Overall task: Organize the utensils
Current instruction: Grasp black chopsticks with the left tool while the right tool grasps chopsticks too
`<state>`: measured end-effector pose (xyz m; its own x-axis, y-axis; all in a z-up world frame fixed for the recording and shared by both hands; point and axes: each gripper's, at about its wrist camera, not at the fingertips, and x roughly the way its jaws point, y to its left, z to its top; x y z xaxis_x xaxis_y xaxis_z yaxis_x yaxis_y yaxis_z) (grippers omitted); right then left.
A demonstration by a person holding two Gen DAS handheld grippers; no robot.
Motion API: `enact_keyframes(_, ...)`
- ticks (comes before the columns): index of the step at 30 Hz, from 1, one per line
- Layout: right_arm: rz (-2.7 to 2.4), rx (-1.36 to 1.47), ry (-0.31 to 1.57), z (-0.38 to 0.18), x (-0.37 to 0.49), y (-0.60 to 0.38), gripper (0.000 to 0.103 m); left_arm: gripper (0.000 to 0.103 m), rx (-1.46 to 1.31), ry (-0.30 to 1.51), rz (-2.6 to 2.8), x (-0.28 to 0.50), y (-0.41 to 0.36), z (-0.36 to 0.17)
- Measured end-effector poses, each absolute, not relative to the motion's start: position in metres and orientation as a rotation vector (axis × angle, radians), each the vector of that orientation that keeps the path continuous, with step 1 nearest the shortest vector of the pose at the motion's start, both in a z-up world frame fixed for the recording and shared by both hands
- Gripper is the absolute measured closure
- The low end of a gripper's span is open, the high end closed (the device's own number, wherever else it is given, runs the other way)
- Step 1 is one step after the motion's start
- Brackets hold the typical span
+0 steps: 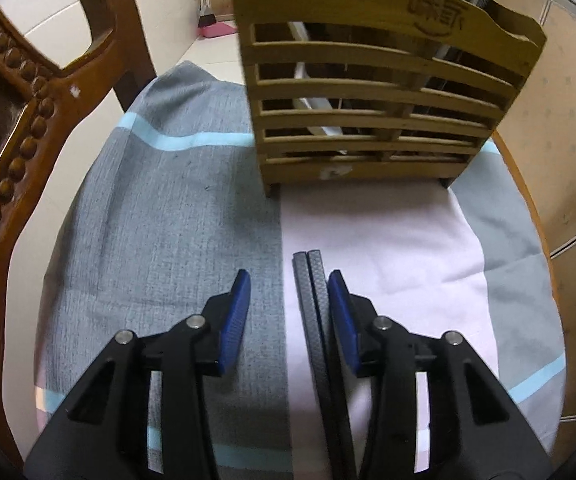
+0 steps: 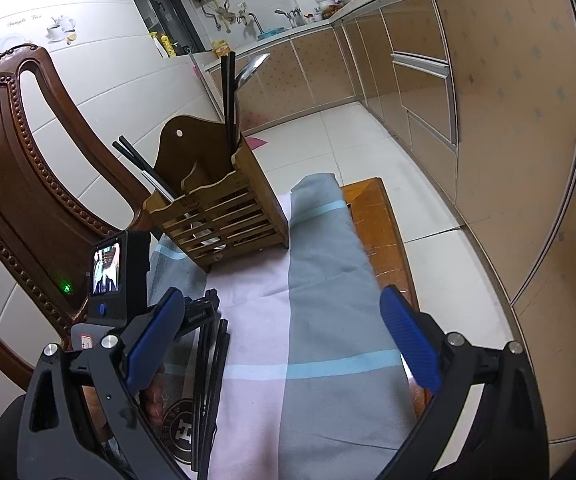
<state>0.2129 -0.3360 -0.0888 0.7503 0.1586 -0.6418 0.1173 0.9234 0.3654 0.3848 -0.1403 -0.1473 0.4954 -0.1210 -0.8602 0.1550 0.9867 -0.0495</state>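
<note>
A pair of dark grey chopsticks [image 1: 307, 300] lies on the cloth between the fingers of my left gripper [image 1: 288, 276]. They rest right beside its right blue pad [image 1: 341, 316], with a wide gap to the left pad, so the jaws stand open. The slatted bamboo utensil holder [image 1: 367, 92] stands just ahead on the cloth. From the right wrist view the holder [image 2: 224, 216] has black chopsticks [image 2: 228, 96] and a metal spoon [image 2: 250, 70] upright in it. The left gripper [image 2: 208, 308] hovers over the chopsticks [image 2: 212, 380]. My right gripper [image 2: 282, 296] is wide open and holds nothing.
A grey, white and blue-striped cloth [image 2: 319, 280] covers the small wooden table [image 2: 383, 232]. A carved wooden chair [image 2: 16, 160] stands close on the left, behind the holder. Kitchen cabinets [image 2: 487, 120] and tiled floor lie to the right.
</note>
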Motion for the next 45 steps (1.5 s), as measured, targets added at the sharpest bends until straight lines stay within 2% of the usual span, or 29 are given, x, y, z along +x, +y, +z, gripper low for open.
enact_keyframes(8, 0.024, 0.382, 0.749, -0.092, 0.216, -0.331, 0.007, 0.060, 0.086, 1.039, -0.194, 0.379, -0.135, -0.143)
enact_keyframes(14, 0.040, 0.316, 0.843, -0.108, 0.224, -0.316, 0.007, 0.060, 0.137, 1.040, -0.228, 0.348, -0.118, -0.145)
enact_keyframes(19, 0.052, 0.180, 0.901, -0.129, 0.233, -0.282, 0.007, 0.060, 0.167, 1.001, -0.317, 0.320, -0.103, -0.146)
enact_keyframes(22, 0.018, 0.064, 0.937, -0.151, 0.246, -0.257, 0.007, 0.060, 0.082, 0.969, -0.310, 0.318, -0.087, -0.139)
enact_keyframes(25, -0.011, 0.002, 0.950, -0.165, 0.257, -0.242, 0.007, 0.058, -0.061, 0.959, -0.211, 0.322, -0.059, -0.127)
enact_keyframes(39, -0.097, -0.073, 0.990, -0.190, 0.282, -0.221, 0.007, 0.058, -0.075, 1.022, -0.196, 0.368, -0.070, -0.157)
enact_keyframes(45, -0.100, -0.106, 1.036, -0.197, 0.289, -0.217, 0.005, 0.047, -0.062, 1.056, -0.179, 0.391, -0.077, -0.161)
